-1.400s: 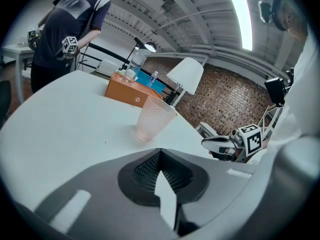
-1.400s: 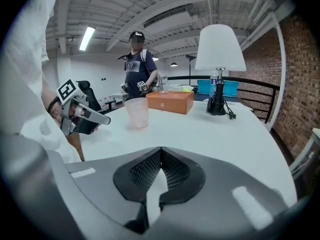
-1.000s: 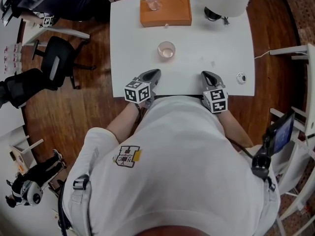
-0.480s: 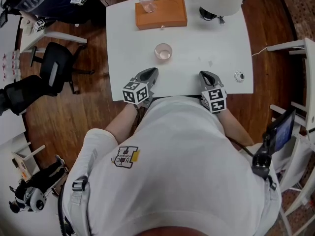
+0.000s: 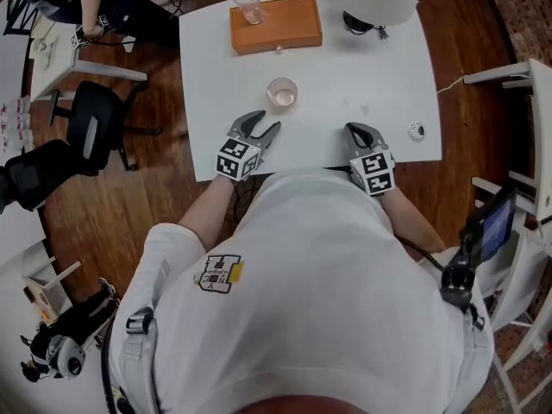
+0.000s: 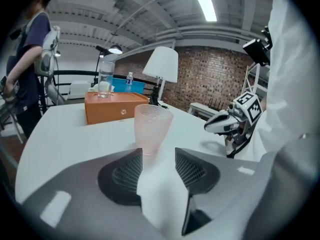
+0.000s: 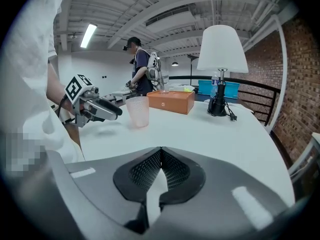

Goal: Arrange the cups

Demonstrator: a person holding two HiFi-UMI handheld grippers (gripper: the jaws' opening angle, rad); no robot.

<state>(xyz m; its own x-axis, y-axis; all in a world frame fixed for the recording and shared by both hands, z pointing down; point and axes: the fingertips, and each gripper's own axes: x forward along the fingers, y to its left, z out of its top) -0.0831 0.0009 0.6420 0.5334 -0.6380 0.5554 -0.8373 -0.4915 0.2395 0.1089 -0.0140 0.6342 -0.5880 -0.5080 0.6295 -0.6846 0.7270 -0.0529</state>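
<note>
**Head view.** The left gripper (image 5: 266,126) is pointing at the pink cup (image 5: 282,92). Its jaws have just been opening, and nothing is sitting between them. The cup is standing mid-counter (image 5: 379,76), apart from the tips. The right gripper (image 5: 354,130) is resting closed and empty near the front edge. The orange box (image 5: 276,24), carrying a clear glass (image 5: 250,5), is sitting well apart at the far edge.

**Left gripper view.** The pink cup (image 6: 152,126) is lining up with the gap. On a skewed approach, one jaw would probably be tipping this narrow-based cup.

**Right gripper view.** Bare counter is lying all round the pink cup (image 7: 137,111), so room for moving is looking ample. The lamp (image 7: 220,59) is standing well clear.
</note>
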